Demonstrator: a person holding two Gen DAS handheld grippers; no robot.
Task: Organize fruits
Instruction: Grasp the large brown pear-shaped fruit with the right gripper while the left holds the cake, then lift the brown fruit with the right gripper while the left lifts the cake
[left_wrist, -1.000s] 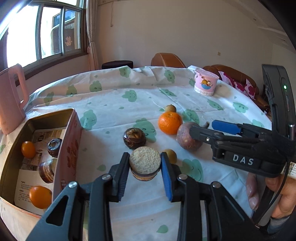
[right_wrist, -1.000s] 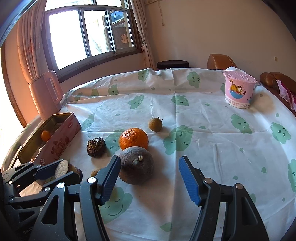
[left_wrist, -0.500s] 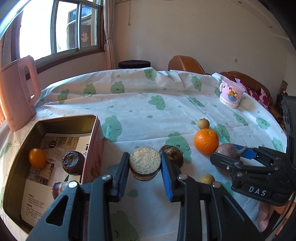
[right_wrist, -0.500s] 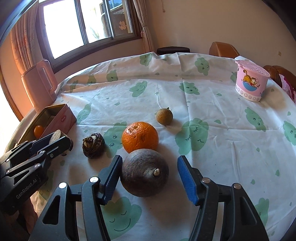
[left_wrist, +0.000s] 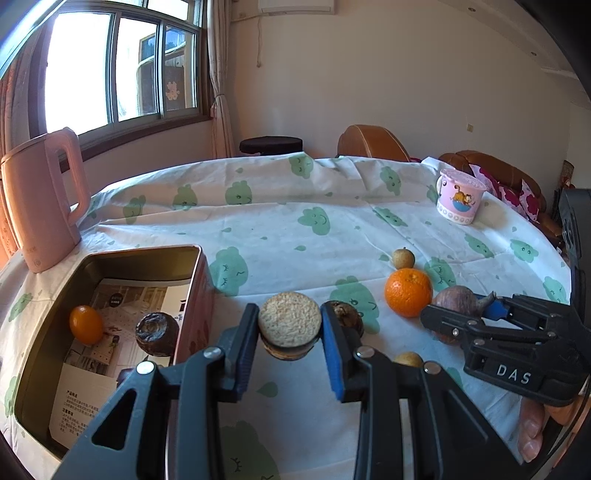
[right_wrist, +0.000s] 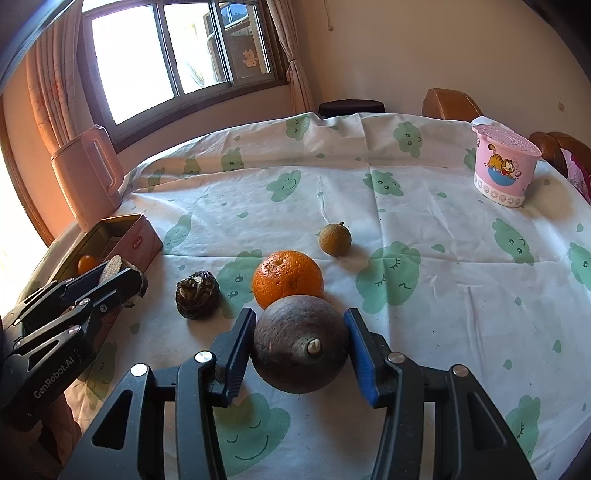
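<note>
The left gripper (left_wrist: 290, 332) is gripping a cut-faced fruit (left_wrist: 289, 325); the right gripper (right_wrist: 301, 350) is clamping the dark round fruit (right_wrist: 300, 343). Lower each gently into the tin (left_wrist: 122, 258).

Lettering on both grippers, little else legible

The right gripper (left_wrist: 513, 343) carries "DAS" in pale letters on its black side, seen from the left wrist camera. The left gripper (right_wrist: 66, 314) reads "GenRobot.AI" along its black body. The pink tin (right_wrist: 142, 242) bears a small red oval logo, too small to read. The printed sheet (left_wrist: 92, 373) lying inside the tin shows lines of characters, too blurred to make out.
</note>
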